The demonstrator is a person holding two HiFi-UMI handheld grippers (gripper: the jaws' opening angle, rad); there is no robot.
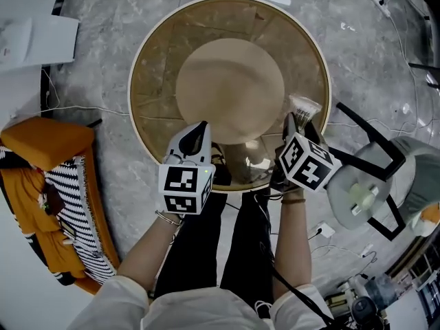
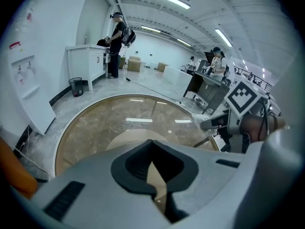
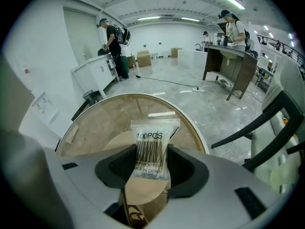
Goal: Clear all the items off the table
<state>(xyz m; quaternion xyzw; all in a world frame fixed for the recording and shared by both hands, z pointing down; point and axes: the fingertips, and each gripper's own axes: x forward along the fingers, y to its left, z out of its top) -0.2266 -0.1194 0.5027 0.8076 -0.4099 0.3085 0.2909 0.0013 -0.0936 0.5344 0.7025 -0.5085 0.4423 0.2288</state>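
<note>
A clear plastic bag (image 3: 150, 151) printed with a barcode and "100PCS" stands upright between the jaws of my right gripper (image 3: 150, 173), whose pads press on its lower part. In the head view the bag (image 1: 304, 106) sticks out beyond the right gripper (image 1: 295, 124) at the right near edge of the round glass table (image 1: 137, 60). My left gripper (image 1: 203, 128) hovers over the table's near edge, jaws closed together with nothing in them. In the left gripper view the left gripper (image 2: 153, 168) shows only a thin slit, and the right gripper (image 2: 209, 122) is seen with the bag.
The glass top (image 3: 90, 128) rests on a round tan base (image 1: 230, 81) and bears nothing else that I can see. A black-framed chair (image 1: 371, 181) stands at the right. An orange cushion and striped cloth (image 1: 55, 163) lie at the left. Cables cross the floor. People stand far off at counters (image 2: 116, 37).
</note>
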